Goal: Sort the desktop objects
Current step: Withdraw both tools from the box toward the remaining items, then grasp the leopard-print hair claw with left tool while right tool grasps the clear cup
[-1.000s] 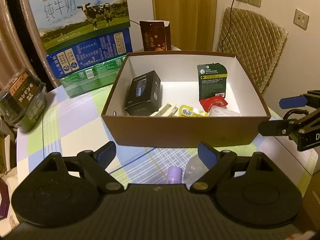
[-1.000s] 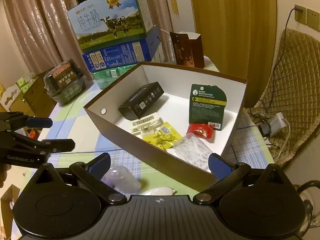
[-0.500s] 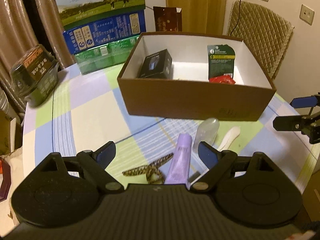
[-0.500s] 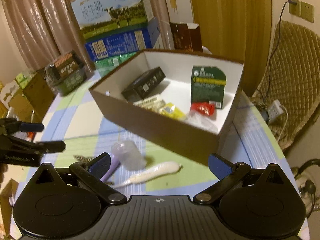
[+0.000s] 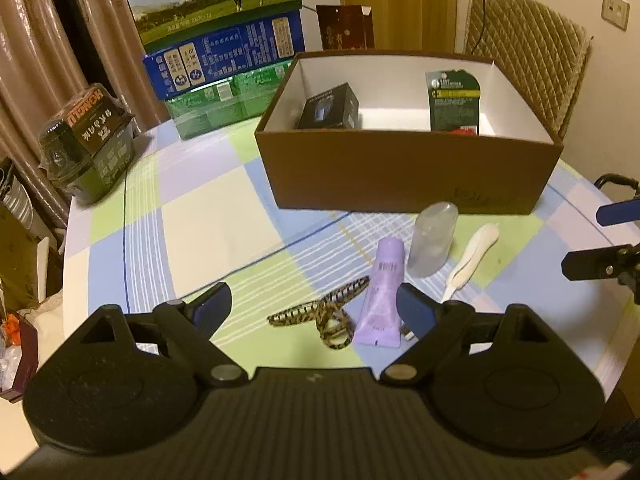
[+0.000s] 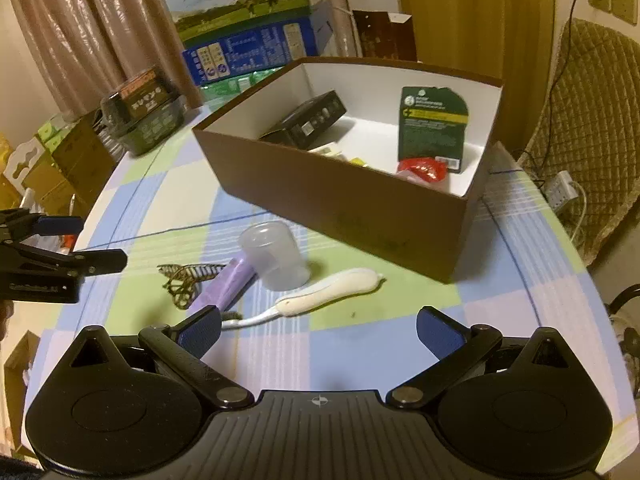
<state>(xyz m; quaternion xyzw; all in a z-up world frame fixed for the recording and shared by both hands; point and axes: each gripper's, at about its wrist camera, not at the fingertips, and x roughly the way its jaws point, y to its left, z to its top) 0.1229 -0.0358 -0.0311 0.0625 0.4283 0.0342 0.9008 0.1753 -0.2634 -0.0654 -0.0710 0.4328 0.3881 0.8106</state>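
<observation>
A brown open box holds a black box, a green card and small packets. In front of it on the checked cloth lie a purple tube, a clear plastic cup on its side, a white brush and a leopard hair clip. My left gripper is open and empty above the clip and tube. My right gripper is open and empty, just in front of the brush.
Stacked milk cartons and a dark red carton stand behind the box. A dark packaged tub sits at the table's left edge. A quilted chair stands at the right. The round table edge curves close by.
Both grippers have pulled back and away from the box. The tube, cup, brush and clip now show in full in front of them. Both stay open.
</observation>
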